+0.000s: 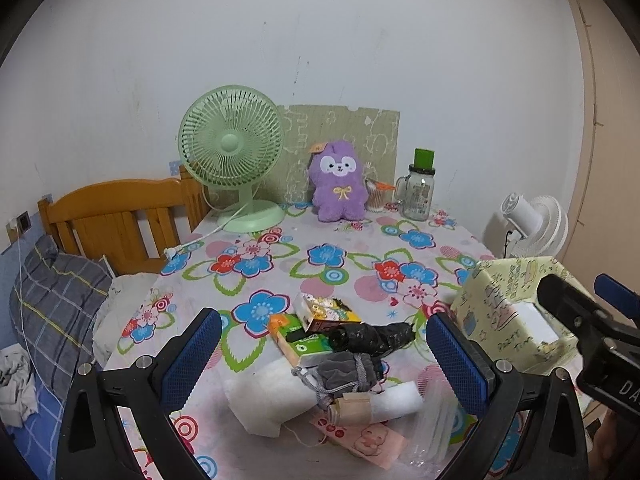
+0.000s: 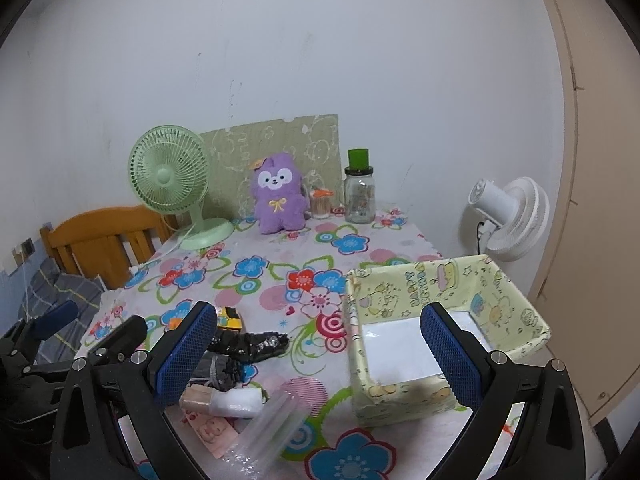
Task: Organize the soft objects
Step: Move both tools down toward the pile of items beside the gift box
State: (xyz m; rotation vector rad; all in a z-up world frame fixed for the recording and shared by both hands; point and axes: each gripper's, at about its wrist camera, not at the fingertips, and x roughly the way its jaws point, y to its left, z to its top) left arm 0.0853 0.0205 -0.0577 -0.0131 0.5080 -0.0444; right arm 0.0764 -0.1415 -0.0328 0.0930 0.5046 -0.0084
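Note:
A pile of small items lies on the flowered tablecloth (image 1: 328, 240): a grey drawstring pouch (image 1: 344, 372), a black wrapped bundle (image 1: 372, 336), a white rolled cloth (image 1: 396, 402), a white tissue sheet (image 1: 268, 396), a green-orange tissue pack (image 1: 304, 344) and a clear plastic bag (image 2: 272, 428). My left gripper (image 1: 324, 360) hangs open just above the pile. My right gripper (image 2: 320, 356) is open too, its right finger over the yellow cartoon-print box (image 2: 444, 332), which holds only a white liner. The right gripper also shows at the right of the left wrist view (image 1: 580, 312).
A purple plush toy (image 1: 339, 181), a green desk fan (image 1: 232, 152), a glass jar with a green lid (image 1: 418, 192) and a cotton-swab cup (image 1: 376, 196) stand along the wall. A white fan (image 2: 508, 216) is beyond the table's right edge. A wooden headboard (image 1: 116, 220) and bedding lie left.

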